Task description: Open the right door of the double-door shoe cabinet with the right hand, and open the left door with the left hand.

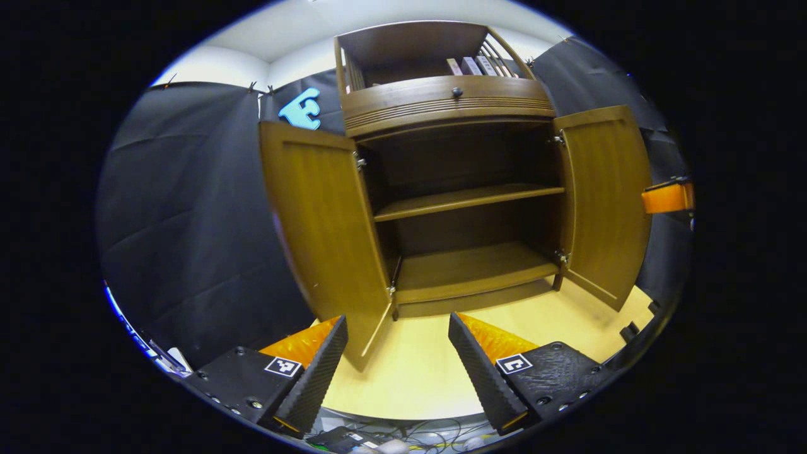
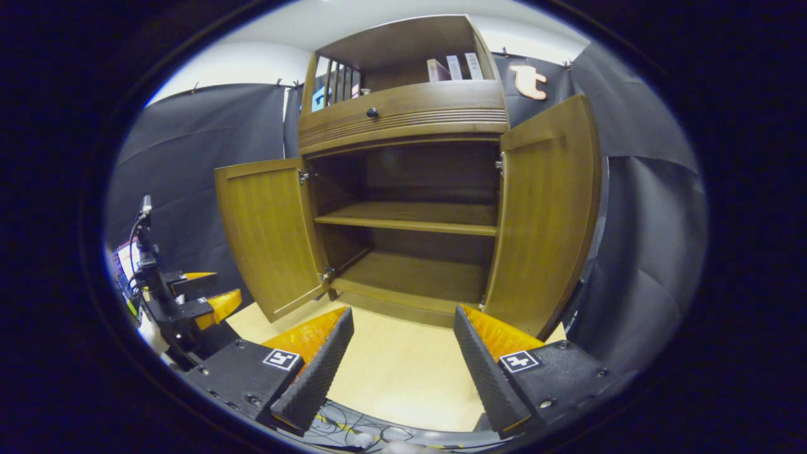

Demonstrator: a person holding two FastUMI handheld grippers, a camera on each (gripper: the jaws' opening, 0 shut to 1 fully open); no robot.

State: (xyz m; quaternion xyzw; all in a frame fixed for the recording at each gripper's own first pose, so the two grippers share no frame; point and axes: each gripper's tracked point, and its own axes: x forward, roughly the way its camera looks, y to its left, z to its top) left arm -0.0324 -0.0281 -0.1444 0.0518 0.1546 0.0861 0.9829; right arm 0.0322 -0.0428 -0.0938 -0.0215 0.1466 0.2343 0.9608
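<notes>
The brown wooden shoe cabinet (image 1: 441,104) (image 2: 403,110) stands ahead with both doors swung wide. Its left door (image 1: 318,233) (image 2: 268,230) and right door (image 1: 605,195) (image 2: 545,214) hang outward, baring two shelves inside (image 1: 466,198) (image 2: 410,217) with nothing on them. My left gripper (image 1: 397,353) is open, a little in front of the left door's lower edge, touching nothing. My right gripper (image 2: 403,353) is open too, close to the right door's bottom corner, holding nothing. The left gripper (image 2: 189,296) also appears at the left of the right gripper view, and part of the right gripper (image 1: 668,197) at the right edge of the left gripper view.
A drawer with a dark knob (image 1: 456,92) (image 2: 372,113) sits above the doors, and an open top shelf holds a few books (image 1: 473,65) (image 2: 451,68). The cabinet rests on a light wooden platform (image 1: 422,372) (image 2: 397,372). Cables (image 1: 410,435) lie below its front edge.
</notes>
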